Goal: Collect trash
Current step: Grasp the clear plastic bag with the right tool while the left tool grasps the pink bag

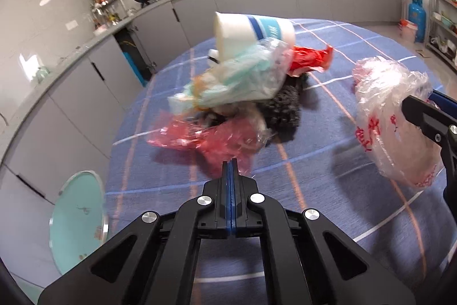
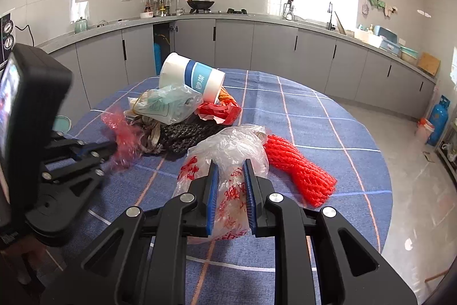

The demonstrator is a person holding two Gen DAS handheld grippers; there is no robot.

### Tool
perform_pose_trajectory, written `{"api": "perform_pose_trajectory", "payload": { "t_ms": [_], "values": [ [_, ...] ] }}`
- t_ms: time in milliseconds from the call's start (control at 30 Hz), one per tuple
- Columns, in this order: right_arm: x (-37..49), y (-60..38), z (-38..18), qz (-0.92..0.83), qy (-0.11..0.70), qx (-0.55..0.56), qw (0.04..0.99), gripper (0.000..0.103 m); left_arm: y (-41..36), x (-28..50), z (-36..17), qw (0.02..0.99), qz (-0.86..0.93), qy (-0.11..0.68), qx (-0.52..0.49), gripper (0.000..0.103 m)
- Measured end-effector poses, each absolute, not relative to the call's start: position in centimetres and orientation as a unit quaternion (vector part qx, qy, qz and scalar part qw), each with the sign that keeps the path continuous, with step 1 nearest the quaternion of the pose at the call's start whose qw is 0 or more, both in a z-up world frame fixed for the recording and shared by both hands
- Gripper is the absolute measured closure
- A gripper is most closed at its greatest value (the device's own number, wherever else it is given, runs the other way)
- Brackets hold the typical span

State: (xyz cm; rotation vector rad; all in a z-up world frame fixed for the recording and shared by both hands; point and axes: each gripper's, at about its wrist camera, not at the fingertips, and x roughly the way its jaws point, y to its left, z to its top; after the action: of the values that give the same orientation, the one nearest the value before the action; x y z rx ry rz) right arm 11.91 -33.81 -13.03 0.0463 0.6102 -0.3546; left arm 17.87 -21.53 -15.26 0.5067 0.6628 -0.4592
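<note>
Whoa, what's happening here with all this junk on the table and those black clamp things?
A person is clearing trash off a table with a blue checked cloth, holding a clamp tool in each hand. The right gripper has its jaws closed around a clear plastic bag with red print. The left gripper has its jaws shut on the edge of a red plastic bag. A paper cup tops the heap.
</note>
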Motion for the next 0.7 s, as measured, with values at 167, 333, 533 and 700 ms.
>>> {"api": "perform_pose_trajectory", "payload": {
  "t_ms": [167, 333, 533, 700],
  "values": [
    [11.7, -33.1, -12.8, -0.17, 0.293, 0.011, 0.941, 0.084, -19.4, 16.9, -13.9, 0.903, -0.19, 0.291, 0.253, 0.102],
    [11.7, -32.5, -13.0, -0.165, 0.293, 0.011, 0.942, 0.084, -17.6, 16.9, -13.3, 0.909, -0.176, 0.289, 0.245, 0.102],
    [11.3, -34.0, -13.4, -0.206, 0.303, 0.005, 0.93, 0.084, -18.6, 16.6, -12.5, 0.919, -0.168, 0.257, 0.246, 0.031],
    [10.7, -36.3, -13.3, -0.231, 0.3, 0.019, 0.925, 0.084, -21.5, 16.7, -13.1, 0.911, -0.191, 0.256, 0.261, 0.031]
  ]
}}
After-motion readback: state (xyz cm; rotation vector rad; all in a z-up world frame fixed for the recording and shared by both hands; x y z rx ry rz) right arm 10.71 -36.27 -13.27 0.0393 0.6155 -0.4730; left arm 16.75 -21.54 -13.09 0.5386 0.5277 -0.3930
